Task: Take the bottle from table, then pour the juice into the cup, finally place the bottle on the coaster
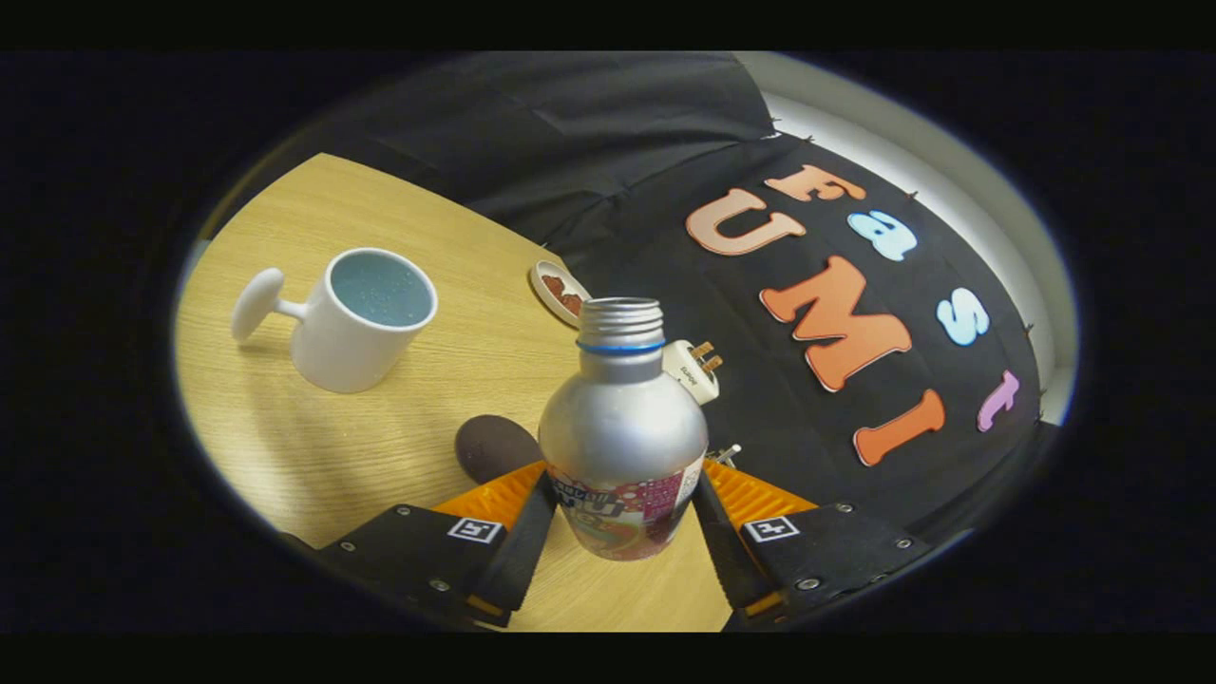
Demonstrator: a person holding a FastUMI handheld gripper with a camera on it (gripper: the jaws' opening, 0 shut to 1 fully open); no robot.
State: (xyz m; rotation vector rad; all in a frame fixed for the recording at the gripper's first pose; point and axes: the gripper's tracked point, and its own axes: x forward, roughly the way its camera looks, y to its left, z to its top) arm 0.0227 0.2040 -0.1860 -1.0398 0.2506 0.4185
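Gripper point(622, 518) fingers clamp the bottle's point(622, 427) lower body; its open neck leans up, and the cup point(366, 318) stands ahead to the left on the counter point(313, 446).

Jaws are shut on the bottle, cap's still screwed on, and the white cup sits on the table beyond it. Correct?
Not quite: the bottle has no cap; its threaded neck is open in the gripper view. The rest holds: the gripper has its jaws shut on it, white cup beyond on the table.

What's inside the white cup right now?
The cup shows a bluish speckled interior; whether that is liquid, I cannot tell. The gripper is shut on the bottle.
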